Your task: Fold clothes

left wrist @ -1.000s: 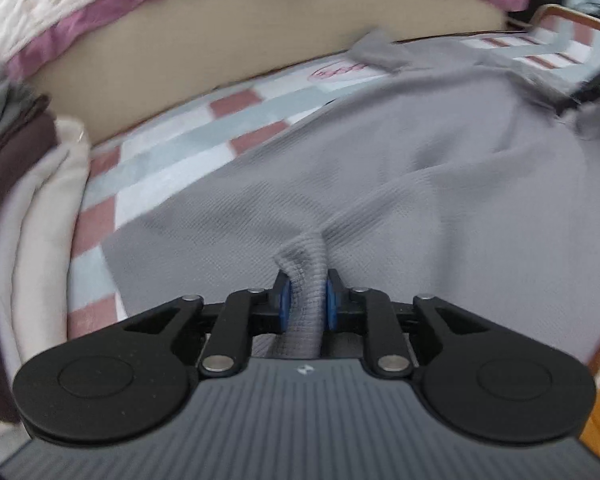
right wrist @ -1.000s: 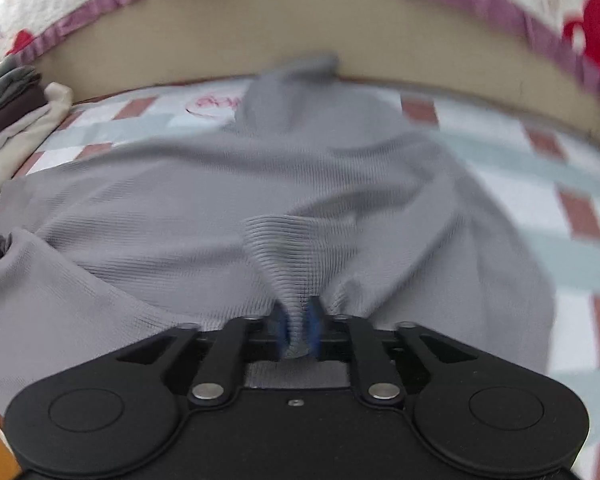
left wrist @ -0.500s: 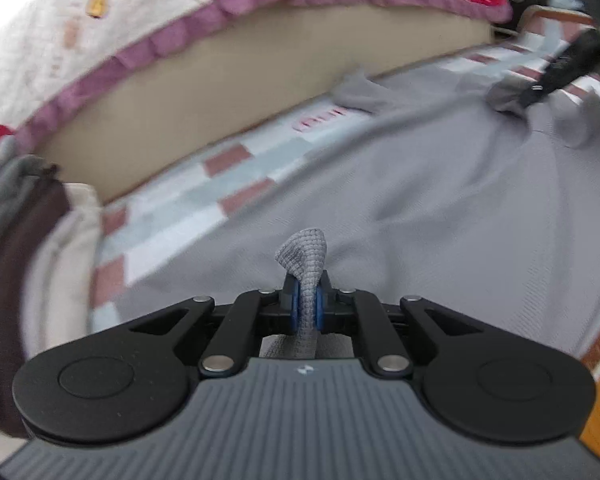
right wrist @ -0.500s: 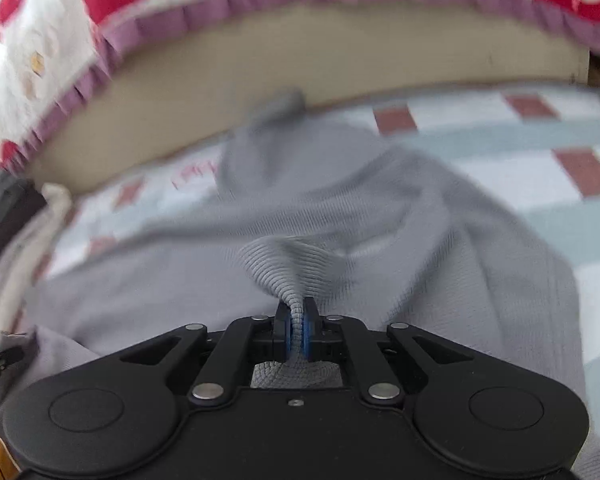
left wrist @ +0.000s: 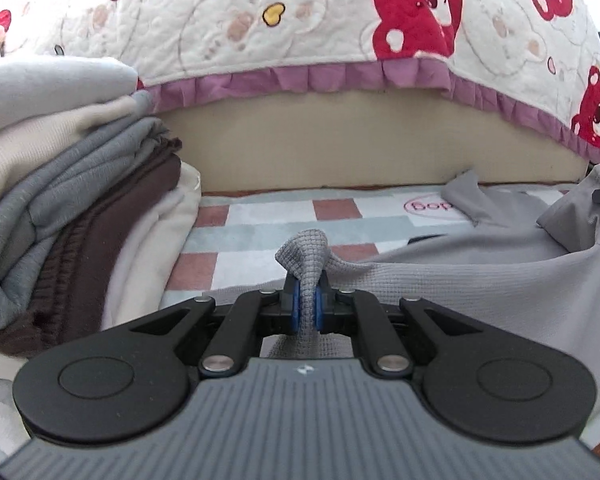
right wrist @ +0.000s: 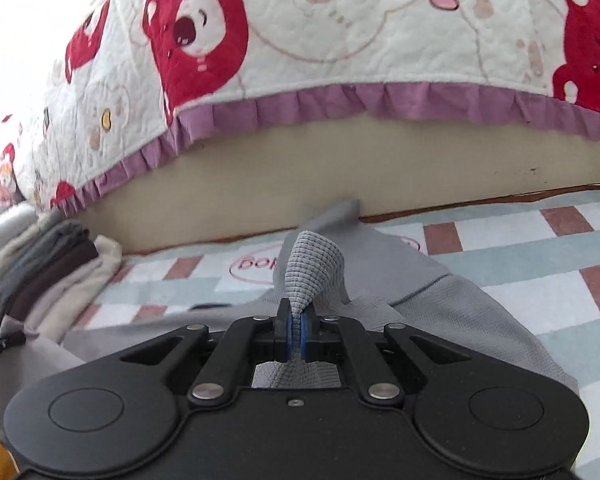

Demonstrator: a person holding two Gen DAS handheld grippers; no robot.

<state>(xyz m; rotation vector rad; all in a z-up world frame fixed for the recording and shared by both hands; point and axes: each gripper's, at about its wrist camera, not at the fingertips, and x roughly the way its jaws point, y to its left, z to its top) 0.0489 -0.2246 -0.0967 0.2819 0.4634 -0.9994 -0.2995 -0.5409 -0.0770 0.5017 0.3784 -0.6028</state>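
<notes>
left gripper (left wrist: 308, 307) pinching grey garment (left wrist: 480, 292) edge, cloth trailing toward frame right | right gripper (right wrist: 296, 338) clamping same garment, body spreading lower right | folded stack (left wrist: 60, 208) sitting at left

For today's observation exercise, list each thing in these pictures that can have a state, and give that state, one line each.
Left gripper: shut, pinching a fold of the grey garment.
Right gripper: shut, pinching another fold of it.
Grey garment: unfolded, spread on the mat, lifted at both pinched spots.
Stack of clothes: folded and piled at the left.
Checked mat: lying flat, partly covered by the garment.
Bear quilt: draped over the bed edge.
</notes>
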